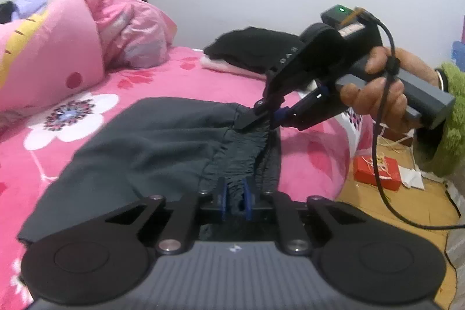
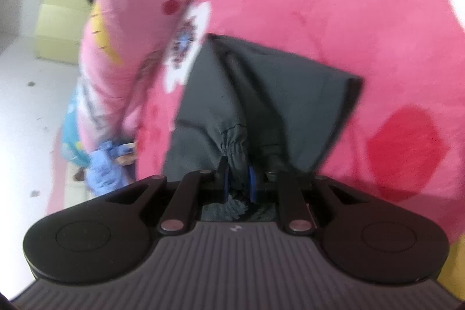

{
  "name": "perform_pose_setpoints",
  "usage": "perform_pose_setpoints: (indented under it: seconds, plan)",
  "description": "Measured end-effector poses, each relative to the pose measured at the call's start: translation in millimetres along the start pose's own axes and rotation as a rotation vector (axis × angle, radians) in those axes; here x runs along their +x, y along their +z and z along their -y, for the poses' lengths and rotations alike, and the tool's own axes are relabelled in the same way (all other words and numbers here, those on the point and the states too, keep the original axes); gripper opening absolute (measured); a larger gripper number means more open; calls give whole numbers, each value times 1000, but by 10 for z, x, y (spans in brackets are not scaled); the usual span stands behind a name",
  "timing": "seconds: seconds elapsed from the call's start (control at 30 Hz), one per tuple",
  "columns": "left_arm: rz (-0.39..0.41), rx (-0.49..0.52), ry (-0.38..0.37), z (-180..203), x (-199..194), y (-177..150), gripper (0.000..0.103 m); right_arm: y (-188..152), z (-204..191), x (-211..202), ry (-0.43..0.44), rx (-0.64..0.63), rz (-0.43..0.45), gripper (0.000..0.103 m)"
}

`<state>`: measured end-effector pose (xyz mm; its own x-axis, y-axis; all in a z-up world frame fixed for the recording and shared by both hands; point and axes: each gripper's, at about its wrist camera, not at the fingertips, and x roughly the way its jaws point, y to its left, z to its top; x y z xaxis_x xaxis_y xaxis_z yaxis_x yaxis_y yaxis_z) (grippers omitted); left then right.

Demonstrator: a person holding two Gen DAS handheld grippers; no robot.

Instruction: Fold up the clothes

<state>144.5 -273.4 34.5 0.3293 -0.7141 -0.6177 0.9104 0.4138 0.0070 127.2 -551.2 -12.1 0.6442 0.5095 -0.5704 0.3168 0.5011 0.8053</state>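
Observation:
A dark grey garment point(image 1: 151, 141) with a gathered elastic waistband lies on the pink flowered bedspread point(image 1: 180, 77). My left gripper point(image 1: 234, 195) is shut on the waistband at its near end. My right gripper point(image 1: 261, 118), held by a hand in a green fuzzy sleeve, pinches the same waistband at its far end. In the right wrist view, the right gripper point(image 2: 238, 179) is shut on the ruched band, and the grey garment point(image 2: 261, 95) spreads away over the pink bedspread point(image 2: 319, 5), a little blurred.
A stack of folded clothes point(image 1: 247, 48), black over pale pink, sits at the bed's far side. Pink quilts and a pillow point(image 1: 72, 48) pile at the left. Beyond the bed's right edge is a wooden floor with a red box point(image 1: 376, 173) and a black cable.

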Motion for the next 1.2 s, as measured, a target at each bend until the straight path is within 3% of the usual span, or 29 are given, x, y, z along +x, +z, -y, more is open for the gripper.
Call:
perform_pose_setpoints:
  seconds: [0.13,0.27,0.37,0.43,0.57,0.67,0.77,0.87,0.93,1.07,1.2]
  plan:
    - [-1,-4,13,13,-162,5,8,-37,-37,-35,23,-36,-7,13]
    - [-33,1,0,60,-127,-86,9,-104,51,30,-49,-79,-20,14]
    - [-41,7,-17,113,-76,-140,15,-149,28,-3,-72,-120,5,19]
    - [-38,7,-29,143,-59,-165,17,-161,-71,-110,-116,-171,59,30]
    - [-29,7,-35,203,-49,-221,21,-301,-445,-338,-298,-379,258,34]
    - [-22,5,-37,237,-37,-267,25,-484,-656,-341,-292,-509,325,34]
    - [-4,16,-36,276,-46,-312,31,-683,-700,-139,-270,-618,294,33]
    - [14,5,-50,250,-100,-350,36,-833,-557,220,-338,-684,231,31]
    - [22,-13,-53,177,-208,-357,42,-917,-491,291,-345,-741,265,30]
    - [71,-90,48,-225,-501,-372,52,-908,-458,227,-326,-744,283,30]
    - [56,-319,229,-1000,-612,-413,52,-861,-433,201,-300,-712,288,30]
